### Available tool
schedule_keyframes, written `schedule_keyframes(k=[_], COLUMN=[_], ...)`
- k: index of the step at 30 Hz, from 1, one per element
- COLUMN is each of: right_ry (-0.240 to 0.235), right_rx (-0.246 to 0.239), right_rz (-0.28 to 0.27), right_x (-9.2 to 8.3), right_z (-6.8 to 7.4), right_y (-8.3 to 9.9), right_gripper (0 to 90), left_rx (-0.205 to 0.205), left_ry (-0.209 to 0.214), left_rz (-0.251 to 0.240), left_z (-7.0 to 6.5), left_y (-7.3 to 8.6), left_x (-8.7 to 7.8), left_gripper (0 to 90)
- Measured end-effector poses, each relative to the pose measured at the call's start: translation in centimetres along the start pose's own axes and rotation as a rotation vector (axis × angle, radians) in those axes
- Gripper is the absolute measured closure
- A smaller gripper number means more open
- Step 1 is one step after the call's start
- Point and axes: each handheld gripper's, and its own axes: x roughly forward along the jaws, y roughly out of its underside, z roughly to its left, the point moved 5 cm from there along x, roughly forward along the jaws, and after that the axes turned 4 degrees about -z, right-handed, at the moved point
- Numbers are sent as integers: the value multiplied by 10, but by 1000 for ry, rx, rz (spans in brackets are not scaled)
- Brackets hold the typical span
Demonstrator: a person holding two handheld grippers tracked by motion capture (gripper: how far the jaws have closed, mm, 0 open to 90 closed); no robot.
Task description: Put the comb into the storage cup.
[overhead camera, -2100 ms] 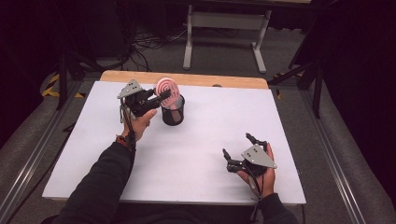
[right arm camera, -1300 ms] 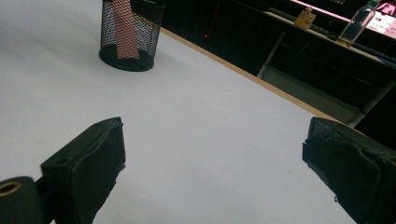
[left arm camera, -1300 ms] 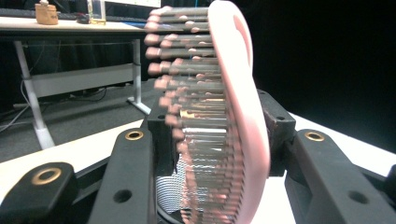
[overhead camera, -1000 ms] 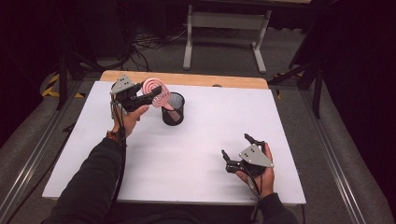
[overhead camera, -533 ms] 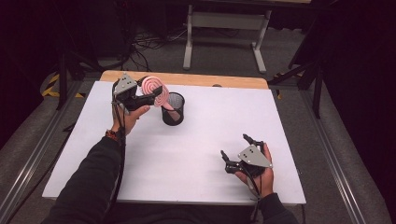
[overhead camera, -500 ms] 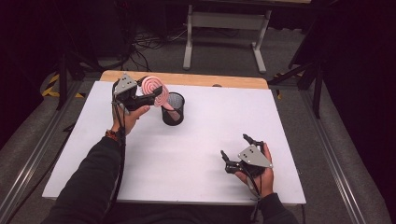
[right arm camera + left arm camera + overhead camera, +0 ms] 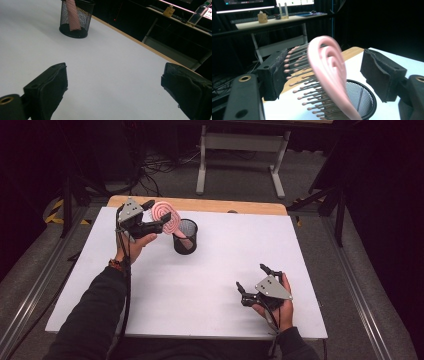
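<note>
Left jaws: just been opening, spread; pink hairbrush loose between them, handle down in mesh cup.
Right jaws: spread, empty.
Advice: back away straight, clear of bristles.

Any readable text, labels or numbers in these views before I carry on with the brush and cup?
None can be read.
Pink hairbrush: no lettering visible.
Black mesh cup: no label.
Bottle on the far desk: any label is too small and blurred.
Monitor strip at the back: bright, blurred, illegible.
Left gripper: no markings.
</note>
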Motion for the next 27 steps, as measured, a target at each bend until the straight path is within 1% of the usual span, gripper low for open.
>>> schedule_keyframes(k=[1,7,10,13,19,23,24,27], right_ry=[3,0,-1,1,-2,-2,-3,-3], right_rx=[-2,-3,-2,-2,-3,0,1,0], right_rz=[-1,-3,-4,-5,-4,-4,-5,-5], right_x=[-1,-1,-1,-1,0,0,0,0], right_z=[-1,0,0,-1,0,0,0,0], right_y=[0,0,-1,-1,-1,-1,-1,-1], right_gripper=[69,68,67,67,65,65,66,65], left_rx=[12,19,44,51,52,68,80,79], left_ry=[-2,0,-9,-9,-11,-10,-12,-9], left_rz=[4,1,4,9,8,14,21,17], left_z=[0,2,3,5,9,9,10,10], left_y=[0,-1,-1,-1,0,1,2,2], left_x=[-1,-4,-8,-11,-18,-21,-22,-23], left_gripper=[220,202,197,193,187,185,185,184])
